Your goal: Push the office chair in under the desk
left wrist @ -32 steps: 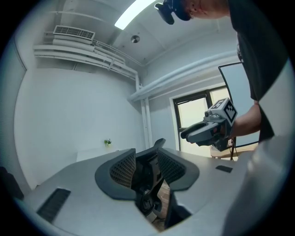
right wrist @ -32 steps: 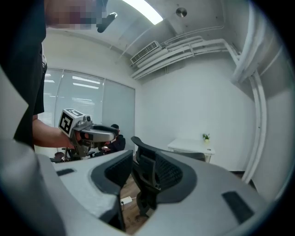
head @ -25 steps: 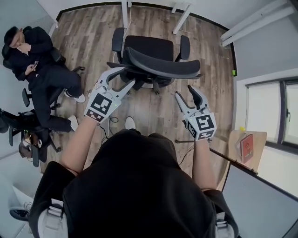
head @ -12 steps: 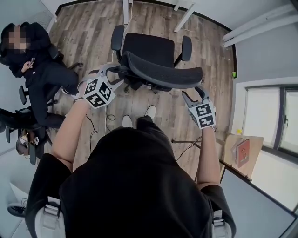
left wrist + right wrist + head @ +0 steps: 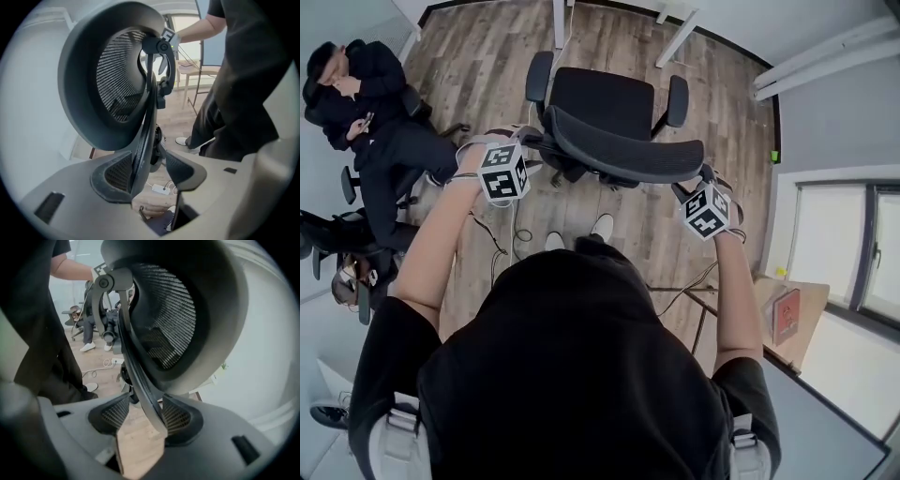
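The chair (image 5: 609,98) is seen on the wood floor (image 5: 478,66), with its seat turned toward the white desk legs (image 5: 559,21) at the far edge and its mesh backrest (image 5: 628,155) turned toward the person holding the grippers. The seat is placed just short of those legs.

The left gripper (image 5: 528,141) is set at the left end of the backrest, pointing steeply down. In the left gripper view, the left gripper (image 5: 147,171) is shown spread, its jaws having just been opening. The dark frame of the backrest is caught between them, lying against one pad (image 5: 117,173), while a clear gap is left to the other pad (image 5: 183,168).

The right gripper (image 5: 705,176) is set at the right end of the backrest. In its own view, the right gripper (image 5: 147,416) is likewise shown spread, with the frame's edge between the jaws and floor visible beside it.

A cable (image 5: 502,248) is trailed across the floor near the person's feet. A seated person (image 5: 375,122) is seen at the left, well apart from the chair. A side table (image 5: 787,323) with a book (image 5: 786,307) on it is placed at the right, beside a window (image 5: 853,253).
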`<action>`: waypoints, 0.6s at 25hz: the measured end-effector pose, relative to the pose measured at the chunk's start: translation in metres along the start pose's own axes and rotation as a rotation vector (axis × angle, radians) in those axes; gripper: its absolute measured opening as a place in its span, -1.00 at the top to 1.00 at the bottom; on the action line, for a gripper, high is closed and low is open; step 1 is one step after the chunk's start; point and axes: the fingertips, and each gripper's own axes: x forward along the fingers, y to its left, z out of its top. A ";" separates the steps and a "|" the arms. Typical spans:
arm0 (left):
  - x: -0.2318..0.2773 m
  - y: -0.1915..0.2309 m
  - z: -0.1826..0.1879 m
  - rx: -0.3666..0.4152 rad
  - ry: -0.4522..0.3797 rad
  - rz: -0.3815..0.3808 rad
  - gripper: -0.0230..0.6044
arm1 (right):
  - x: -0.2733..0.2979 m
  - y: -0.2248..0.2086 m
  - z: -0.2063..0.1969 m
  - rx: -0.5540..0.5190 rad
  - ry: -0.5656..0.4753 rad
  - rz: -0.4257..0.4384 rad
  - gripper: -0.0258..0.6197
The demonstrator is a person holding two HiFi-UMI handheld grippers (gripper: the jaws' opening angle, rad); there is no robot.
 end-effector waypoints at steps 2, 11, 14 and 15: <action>0.004 0.000 -0.001 0.021 0.024 -0.015 0.22 | 0.007 0.001 -0.003 -0.068 0.033 0.018 0.25; 0.021 0.008 -0.008 0.110 0.102 -0.020 0.41 | 0.022 0.001 -0.007 -0.314 0.129 0.027 0.48; 0.023 0.012 -0.007 0.136 0.107 -0.008 0.51 | 0.023 -0.001 -0.007 -0.327 0.132 0.038 0.50; 0.024 0.013 -0.007 0.142 0.107 -0.010 0.52 | 0.023 -0.001 -0.007 -0.325 0.130 0.038 0.51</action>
